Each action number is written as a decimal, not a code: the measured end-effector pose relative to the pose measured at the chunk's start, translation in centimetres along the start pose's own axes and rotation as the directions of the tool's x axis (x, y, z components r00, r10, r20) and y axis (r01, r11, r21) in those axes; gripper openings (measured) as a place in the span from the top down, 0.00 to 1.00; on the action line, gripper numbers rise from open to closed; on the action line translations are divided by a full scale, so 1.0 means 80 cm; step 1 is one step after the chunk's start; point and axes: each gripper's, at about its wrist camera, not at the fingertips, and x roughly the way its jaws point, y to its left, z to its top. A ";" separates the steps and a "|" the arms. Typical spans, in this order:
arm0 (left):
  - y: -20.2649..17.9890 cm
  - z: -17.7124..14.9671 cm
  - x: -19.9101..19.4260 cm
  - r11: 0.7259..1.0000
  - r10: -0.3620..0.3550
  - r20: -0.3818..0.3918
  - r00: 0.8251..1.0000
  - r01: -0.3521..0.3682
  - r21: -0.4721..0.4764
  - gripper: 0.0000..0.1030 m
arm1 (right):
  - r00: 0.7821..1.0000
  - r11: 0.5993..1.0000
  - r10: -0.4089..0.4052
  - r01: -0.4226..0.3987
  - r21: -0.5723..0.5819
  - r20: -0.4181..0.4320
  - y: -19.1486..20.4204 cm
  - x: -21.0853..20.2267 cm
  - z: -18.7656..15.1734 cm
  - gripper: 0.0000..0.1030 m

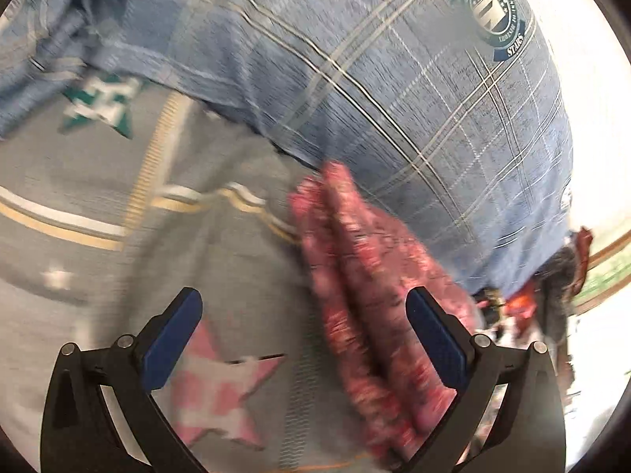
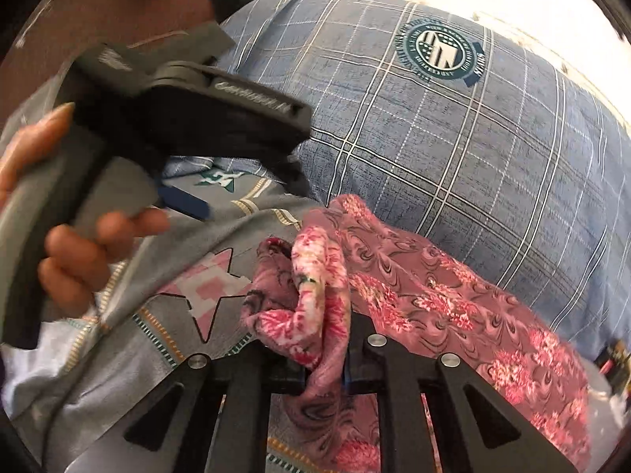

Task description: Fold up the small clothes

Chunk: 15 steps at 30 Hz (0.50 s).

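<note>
Right claw (image 2: 325,370): I squeeze it tight on a bunched edge of the pink flowery cloth (image 2: 434,295).
Left claw (image 1: 303,339): spread wide, nothing in it, above the cloth.
Cloth: lies on the grey star sheet (image 1: 98,205), right beside the blue checked pillow (image 1: 394,98).
Landmark: pink star (image 2: 209,287), just left of the cloth.
Risk: I hold a thick bunch, so the fold may come out crooked, or the cloth may slip out.

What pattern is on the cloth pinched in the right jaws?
Pink-red flowers with dark swirls on the thin pink floral cloth; sharpest in the right wrist view.
</note>
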 end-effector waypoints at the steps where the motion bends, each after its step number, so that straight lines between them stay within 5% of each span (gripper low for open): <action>1: -0.005 0.003 0.012 1.000 -0.021 -0.029 0.999 0.020 -0.005 0.00 | 1.000 1.000 0.006 -0.006 0.002 0.002 -0.001 0.000 -0.001 0.89; 6: -0.033 0.011 0.068 0.999 -0.035 -0.192 0.981 0.037 0.008 0.03 | 0.999 0.998 0.037 -0.038 0.048 0.021 -0.012 -0.006 -0.001 0.90; 7: -0.040 0.010 0.077 0.999 -0.031 -0.216 0.976 0.037 0.023 0.10 | 0.999 0.997 0.040 -0.041 0.063 0.027 -0.016 -0.009 -0.001 0.90; 9: -0.050 0.008 0.086 0.998 -0.045 -0.251 0.967 0.056 0.037 0.70 | 0.998 0.994 0.049 -0.053 0.097 0.043 -0.026 -0.018 -0.004 0.90; 10: -0.056 0.006 0.092 0.998 -0.051 -0.285 0.957 0.062 0.028 0.81 | 0.998 0.992 0.051 -0.056 0.110 0.047 -0.030 -0.021 -0.005 0.91; 15: -0.093 -0.005 0.074 0.997 -0.006 -0.232 0.973 0.023 0.074 0.85 | 0.995 0.976 0.068 -0.082 0.203 0.077 -0.059 -0.040 -0.017 0.91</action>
